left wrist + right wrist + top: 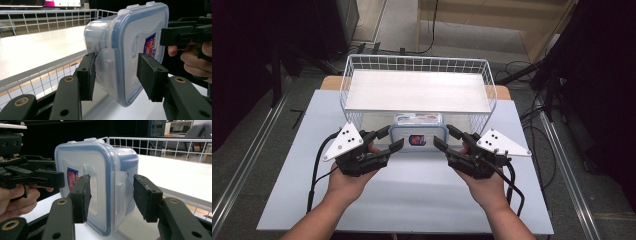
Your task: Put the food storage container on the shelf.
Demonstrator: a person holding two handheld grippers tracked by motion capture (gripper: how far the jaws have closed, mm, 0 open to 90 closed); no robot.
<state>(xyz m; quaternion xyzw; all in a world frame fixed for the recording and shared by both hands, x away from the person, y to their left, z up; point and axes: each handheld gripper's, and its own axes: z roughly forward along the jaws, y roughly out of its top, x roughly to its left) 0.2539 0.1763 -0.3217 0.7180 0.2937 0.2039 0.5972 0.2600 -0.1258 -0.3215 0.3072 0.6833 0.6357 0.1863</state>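
In the high view, the container (418, 134) stands on edge on the white table (412, 200), directly in front of the wire basket shelf (417, 90), its blue-rimmed lid facing the person. The left gripper (389, 140) and right gripper (447, 138) approach it from either side, each with jaws apart and straddling one side edge. To perform the likely step, a two-sided grasp or release of the side latches, close both grippers evenly so the container neither tips nor slides toward the shelf. In the left gripper view, the left gripper (115, 75) stands moderately wide: one pad lies against or just beside the clear latch flap (107, 67), the other stands off from the lid face. Centre the flap between the pads before closing. Here the container (130, 45) appears as translucent plastic with a blue seal band and a red-and-blue label. In the right gripper view, the right gripper (111, 195) is likewise open, bracketing the opposite latch flap (122, 192); contact cannot be confirmed on either pad. The container (95, 182) shows rounded corners and a clear body, contents indiscernible.
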